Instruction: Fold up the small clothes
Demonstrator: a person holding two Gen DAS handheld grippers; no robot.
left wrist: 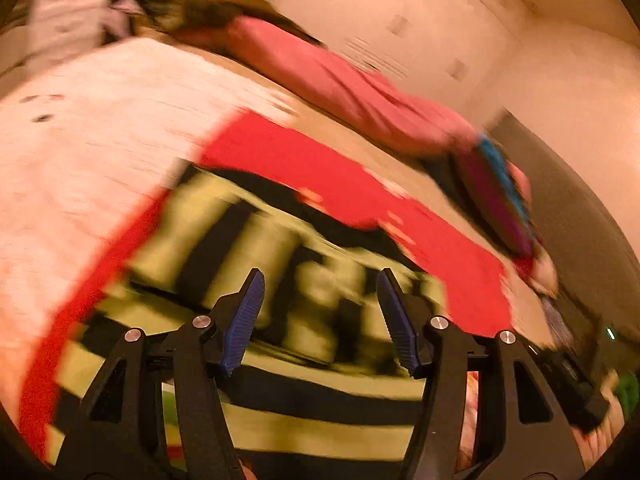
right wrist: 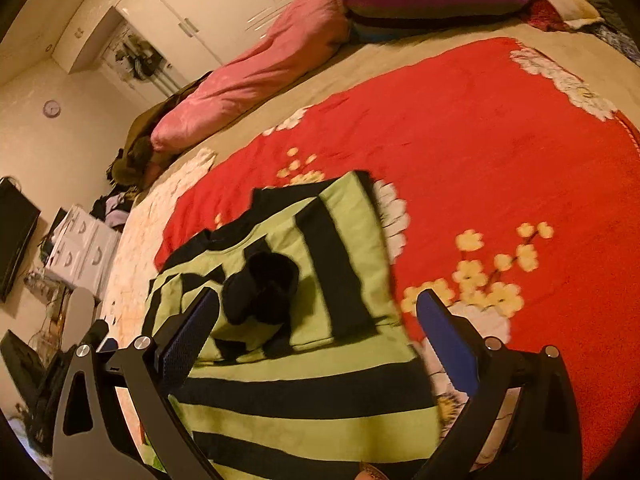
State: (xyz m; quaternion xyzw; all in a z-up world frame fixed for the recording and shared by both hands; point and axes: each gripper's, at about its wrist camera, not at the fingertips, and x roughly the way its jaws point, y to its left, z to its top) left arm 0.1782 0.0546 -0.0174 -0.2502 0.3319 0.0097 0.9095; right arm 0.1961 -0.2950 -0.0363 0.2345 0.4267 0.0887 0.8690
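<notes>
Right wrist view: striped shirt (right wrist: 304, 320) on red blanket (right wrist: 500, 160), bed; right tool (right wrist: 316, 300) wide apart, empty; wall clock (right wrist: 51, 109). Left wrist view, blurred: left tool (left wrist: 320, 280) apart, empty, over shirt.

Warm, yellowish indoor light fills both views. The left wrist view is strongly smeared by motion blur; the right one is mostly sharp. Glare shines on the wardrobe (right wrist: 192, 4). Edges bend and darken.

The left gripper (left wrist: 320, 276) tilts downward, its 2 blue pads (left wrist: 246, 320) parted with nothing pinched. The right gripper (right wrist: 316, 300) also angles down, jaws spread wide.
</notes>
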